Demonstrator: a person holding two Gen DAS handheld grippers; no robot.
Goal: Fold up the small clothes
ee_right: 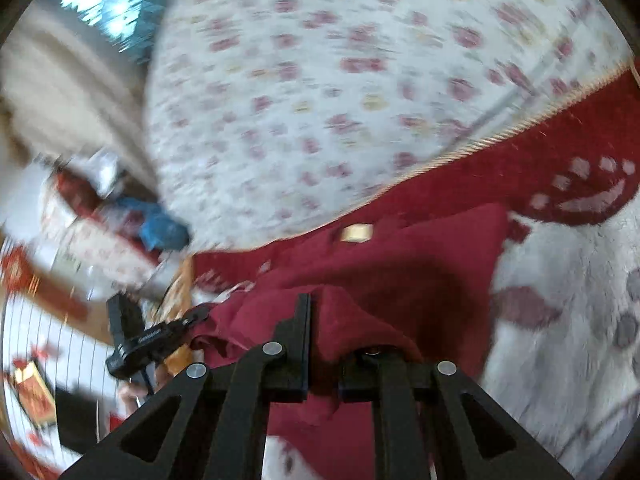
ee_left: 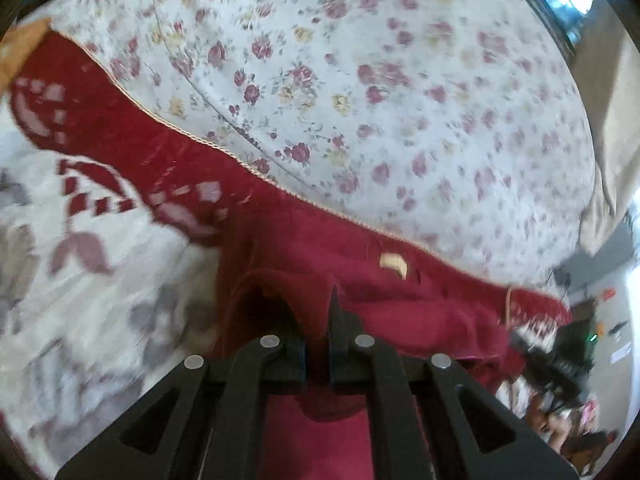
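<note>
A small dark red garment point(ee_left: 408, 292) with a tan neck label point(ee_left: 394, 265) lies on a red-and-white patterned rug. My left gripper point(ee_left: 318, 320) is shut on a fold of its cloth, which drapes over the fingers. In the right wrist view the same garment point(ee_right: 420, 264) with its label point(ee_right: 356, 233) spreads ahead, and my right gripper point(ee_right: 324, 328) is shut on another bunched edge of it. The other gripper point(ee_right: 144, 340) shows at the left, also holding the red cloth. Both views are motion-blurred.
A white floral bedsheet point(ee_left: 360, 80) covers the bed beyond the rug's corded edge. The rug point(ee_left: 100, 240) is white with red and grey motifs. Clutter, a blue item point(ee_right: 160, 224) and tiled floor lie at the left of the right wrist view.
</note>
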